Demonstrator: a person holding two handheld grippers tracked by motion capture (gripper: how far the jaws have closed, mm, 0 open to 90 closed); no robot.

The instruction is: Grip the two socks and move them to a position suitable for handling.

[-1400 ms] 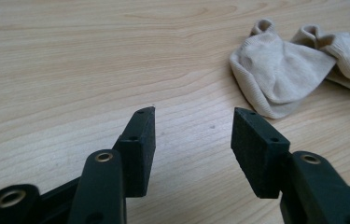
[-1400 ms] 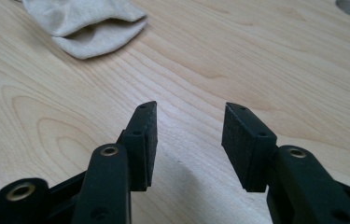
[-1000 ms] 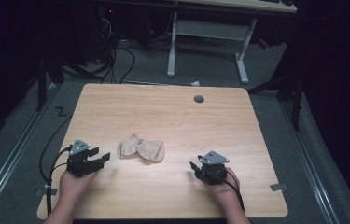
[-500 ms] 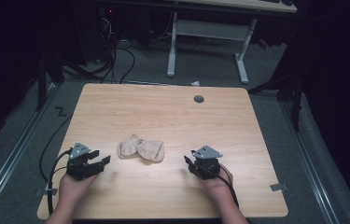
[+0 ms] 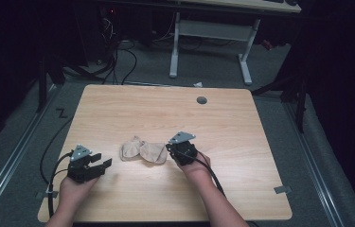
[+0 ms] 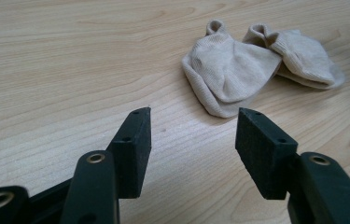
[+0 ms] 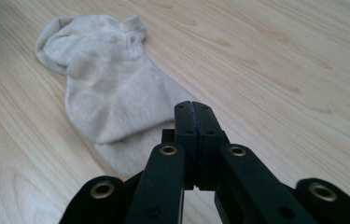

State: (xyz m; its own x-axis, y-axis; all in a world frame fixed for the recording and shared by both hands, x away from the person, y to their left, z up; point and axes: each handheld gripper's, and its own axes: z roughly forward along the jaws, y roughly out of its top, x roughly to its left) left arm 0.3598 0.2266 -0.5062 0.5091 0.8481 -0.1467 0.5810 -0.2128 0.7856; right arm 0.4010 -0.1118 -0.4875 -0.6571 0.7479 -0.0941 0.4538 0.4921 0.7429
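A: Start with the right hand-held gripper (image 5: 171, 150). What is it doing?

B: Its jaws are pressed flat together with nothing visible between them. In the right gripper view the tips sit just at the near edge of the socks (image 7: 101, 88), over or barely against the cloth; I can't tell whether they touch it.

A: And the left hand-held gripper (image 5: 100, 161)?

B: Its jaws stand wide apart and hold nothing. It hovers low over the bare surface (image 5: 241, 127), pointing at the socks from a little way off. In the left gripper view the socks (image 6: 256, 65) lie beyond the gap between the jaws, clearly apart from them.

A: How do the socks lie?

B: Two beige ankle socks (image 5: 143, 151), partly overlapping, near the middle of the surface's front half, between the two grippers. One is draped over the edge of the other, cuffs bunched at the far side. They look loose, neither paired neatly nor folded.

A: So how far along is the work?

B: At the very beginning, I would judge. Nothing is gripped, and the socks are undisturbed in a small heap. The right side is at the cloth, the left only approaching. Taking hold, straightening and whatever arranging follows all seem to remain.
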